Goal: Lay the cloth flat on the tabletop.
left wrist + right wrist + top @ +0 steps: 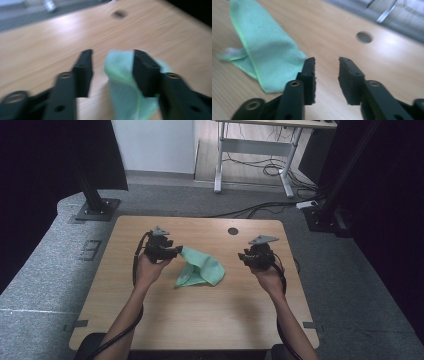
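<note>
Both grippers open; green cloth [201,268] apparently released on table [150,320].

Crumpled green cloth [201,268] at table centre

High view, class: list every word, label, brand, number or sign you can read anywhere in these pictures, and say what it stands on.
None can be read.
The green cloth bears no print, tag or label that shows.
The wooden table bears no writing, just a round hole.
The left gripper and right gripper show no readable marking.
A pale mark on the grey floor left of the table is too faint to read.
</note>
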The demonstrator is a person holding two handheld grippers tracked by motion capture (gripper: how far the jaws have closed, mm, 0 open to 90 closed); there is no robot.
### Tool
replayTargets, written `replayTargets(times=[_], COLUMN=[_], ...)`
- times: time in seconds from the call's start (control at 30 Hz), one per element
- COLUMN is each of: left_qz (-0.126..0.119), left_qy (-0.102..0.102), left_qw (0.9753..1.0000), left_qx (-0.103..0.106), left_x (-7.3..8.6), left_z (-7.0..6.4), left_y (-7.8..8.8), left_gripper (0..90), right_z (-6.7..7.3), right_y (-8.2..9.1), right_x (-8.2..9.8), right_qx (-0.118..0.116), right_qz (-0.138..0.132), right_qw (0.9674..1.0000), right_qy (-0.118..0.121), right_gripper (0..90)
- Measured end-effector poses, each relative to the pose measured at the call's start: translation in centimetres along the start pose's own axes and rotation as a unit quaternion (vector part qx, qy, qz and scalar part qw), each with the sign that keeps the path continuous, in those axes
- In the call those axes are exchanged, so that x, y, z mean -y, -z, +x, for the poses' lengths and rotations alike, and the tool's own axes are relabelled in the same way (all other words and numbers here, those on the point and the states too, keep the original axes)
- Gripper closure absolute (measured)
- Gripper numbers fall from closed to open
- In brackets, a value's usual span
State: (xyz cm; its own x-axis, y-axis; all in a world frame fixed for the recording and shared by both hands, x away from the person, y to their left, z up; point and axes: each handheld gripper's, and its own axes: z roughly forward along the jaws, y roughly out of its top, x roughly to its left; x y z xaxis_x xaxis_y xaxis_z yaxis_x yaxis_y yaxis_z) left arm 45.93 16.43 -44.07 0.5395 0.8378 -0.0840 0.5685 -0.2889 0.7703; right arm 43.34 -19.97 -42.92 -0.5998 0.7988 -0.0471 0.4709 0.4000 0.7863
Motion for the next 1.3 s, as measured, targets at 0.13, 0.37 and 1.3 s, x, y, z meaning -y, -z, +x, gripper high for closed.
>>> replayTargets(times=[0.13,0.37,1.3], left_qz=[0.003,0.011,0.013], left_qy=[0.007,-0.030,-0.018], left_qw=[0.9999,0.9985,0.9946], left_qx=[0.009,0.045,0.101], left_x=[2.1,4.8,8.5], left_z=[0.6,-2.0,-1.3], left_y=[-0.3,-0.9,0.8], left_gripper=[30.0,30.4,83.8], right_z=[1.2,3.4,7.0], right_y=[-1.5,-3.7,-5.7], right_x=[2.1,4.4,3.9], right_qx=[-0.037,-0.090,-0.089], right_qz=[0.010,0.028,0.031], right_qw=[0.9993,0.9955,0.9941], right_qy=[0.001,-0.001,0.053], right_gripper=[55.0,55.3,83.6])
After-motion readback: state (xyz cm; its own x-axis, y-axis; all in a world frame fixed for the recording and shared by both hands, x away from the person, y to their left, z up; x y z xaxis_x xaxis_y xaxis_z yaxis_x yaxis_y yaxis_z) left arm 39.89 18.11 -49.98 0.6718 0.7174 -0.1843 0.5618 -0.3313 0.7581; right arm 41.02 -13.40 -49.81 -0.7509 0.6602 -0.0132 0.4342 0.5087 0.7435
